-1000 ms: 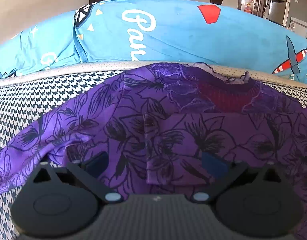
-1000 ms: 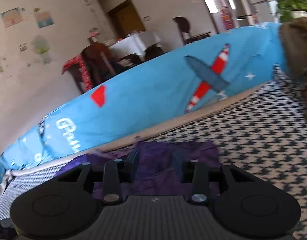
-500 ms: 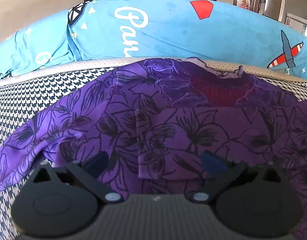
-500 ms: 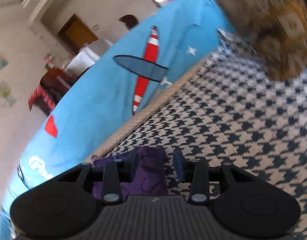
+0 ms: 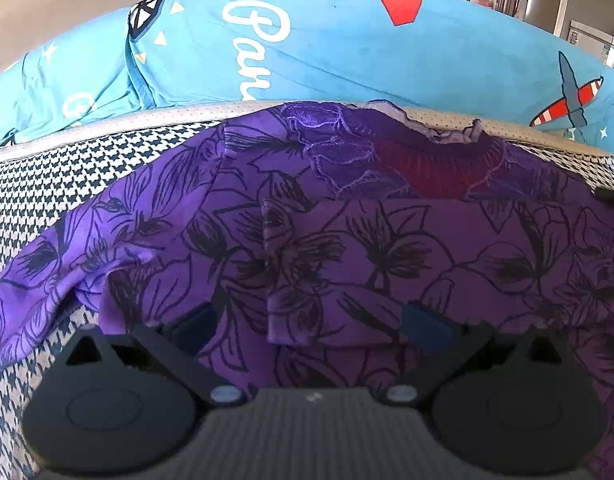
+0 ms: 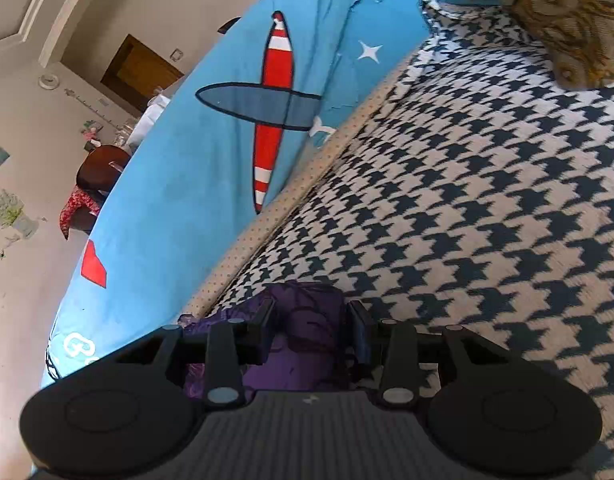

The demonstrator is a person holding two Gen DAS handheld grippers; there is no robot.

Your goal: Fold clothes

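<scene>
Purple floral garment lies spread crosswise under the wide-open, empty left gripper, its collar toward the blue cushion, while the closing right gripper pinches its corner beside bare houndstooth cover.

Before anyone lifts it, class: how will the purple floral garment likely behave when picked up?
Probably floppy: the purple floral garment lies in soft folds and wrinkles on the houndstooth cover. It looks thin, so likely light. Expect the unheld part to sag or drag.
</scene>
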